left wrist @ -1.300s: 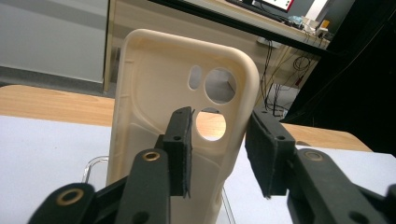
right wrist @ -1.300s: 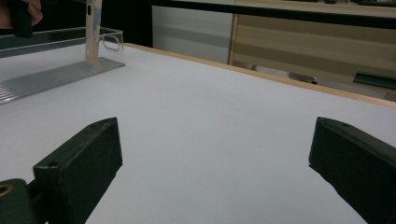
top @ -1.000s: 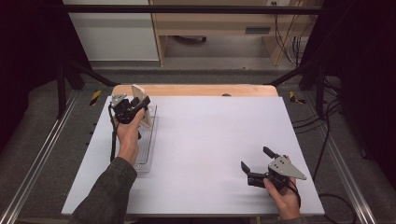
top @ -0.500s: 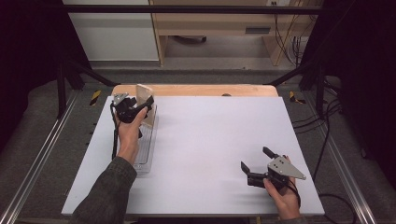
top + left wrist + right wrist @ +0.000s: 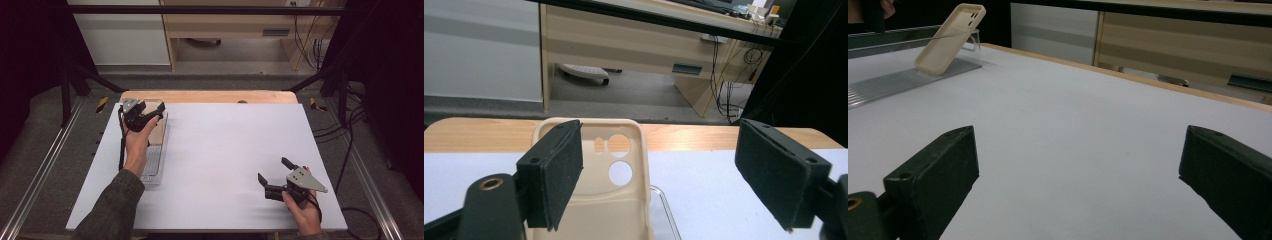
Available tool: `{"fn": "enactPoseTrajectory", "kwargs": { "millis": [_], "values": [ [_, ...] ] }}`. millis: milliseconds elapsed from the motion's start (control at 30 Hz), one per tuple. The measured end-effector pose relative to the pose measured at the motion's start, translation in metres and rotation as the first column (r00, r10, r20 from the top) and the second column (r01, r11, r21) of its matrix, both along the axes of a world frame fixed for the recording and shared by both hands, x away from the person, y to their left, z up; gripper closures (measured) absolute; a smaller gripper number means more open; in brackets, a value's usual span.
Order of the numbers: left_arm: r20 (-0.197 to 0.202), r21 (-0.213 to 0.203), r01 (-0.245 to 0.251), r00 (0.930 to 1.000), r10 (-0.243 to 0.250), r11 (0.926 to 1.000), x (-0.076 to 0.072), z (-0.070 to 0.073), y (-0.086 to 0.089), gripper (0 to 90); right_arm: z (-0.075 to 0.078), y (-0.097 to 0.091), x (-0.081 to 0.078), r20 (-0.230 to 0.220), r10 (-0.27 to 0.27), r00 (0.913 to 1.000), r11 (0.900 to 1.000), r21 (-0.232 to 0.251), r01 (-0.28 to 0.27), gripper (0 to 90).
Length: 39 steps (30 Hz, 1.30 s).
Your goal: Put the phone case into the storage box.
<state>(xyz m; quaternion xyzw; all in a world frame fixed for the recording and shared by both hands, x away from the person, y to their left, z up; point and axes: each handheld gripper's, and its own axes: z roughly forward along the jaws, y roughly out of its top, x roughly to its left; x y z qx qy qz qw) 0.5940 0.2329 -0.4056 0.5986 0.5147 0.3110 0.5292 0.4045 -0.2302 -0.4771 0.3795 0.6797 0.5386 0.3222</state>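
Observation:
A cream phone case (image 5: 594, 200) with round camera cut-outs leans on a clear tray (image 5: 152, 167) at the table's back left; it also shows as the tilted case (image 5: 950, 37) far off. My left gripper (image 5: 150, 114) hovers right at the case (image 5: 159, 131). Its jaws have just been opening and stand wide, left gripper (image 5: 659, 165) open, with the case just beyond the left pad (image 5: 556, 175) and neither pad pressing on it. My right gripper (image 5: 273, 170) rests low at the front right, open, with bare table between the jaws of the right gripper (image 5: 1078, 165).
The white table top (image 5: 225, 150) ends in a wooden strip (image 5: 210, 96) at the back. The ribbed clear tray (image 5: 893, 80) runs along the left side. Metal rails flank the table, and cables (image 5: 345, 135) trail at the right.
The left jaws have spread apart and let go of the cream case, which now leans on the tray. The left hand shifted slightly. The right hand has not moved.

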Motion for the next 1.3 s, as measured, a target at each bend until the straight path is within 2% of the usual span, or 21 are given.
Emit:
{"fn": "enactPoseTrajectory", "kwargs": {
  "millis": [233,400,433,533,633,800,1300],
  "values": [
    [0.017,0.031,0.027,0.9995,-0.028,0.9992,-0.009,0.009,0.000,14.9,0.001,0.000,-0.001,0.006,-0.001,1.0000,1.0000,0.000,0.001,2.7],
    [0.022,0.037,0.032,0.9992,-0.033,0.9988,-0.014,0.014,0.001,9.4,0.001,0.000,-0.001,0.008,-0.004,1.0000,1.0000,-0.001,0.004,2.6],
    [0.029,0.054,0.036,0.9989,-0.037,0.9979,-0.016,0.016,0.001,8.5,0.002,-0.001,-0.001,0.010,-0.005,0.9999,1.0000,0.001,0.005,2.6],
    [0.033,0.061,0.039,0.9986,-0.041,0.9974,-0.020,0.019,0.002,6.1,0.002,-0.001,-0.002,0.009,-0.007,0.9999,1.0000,0.005,0.007,2.6],
    [0.035,0.058,0.045,0.9983,-0.047,0.9973,-0.023,0.022,0.004,4.6,0.002,-0.001,-0.002,0.011,-0.007,0.9999,1.0000,0.005,0.007,2.6],
    [0.051,0.078,0.050,0.9973,-0.054,0.9957,-0.028,0.026,0.006,3.8,0.003,0.000,-0.002,0.014,-0.006,0.9999,1.0000,0.005,0.006,2.5],
    [0.066,0.076,0.069,0.9950,-0.074,0.9947,-0.037,0.030,0.009,2.9,0.003,0.000,-0.002,0.016,-0.007,0.9999,1.0000,0.004,0.007,2.4]
  ]
}}
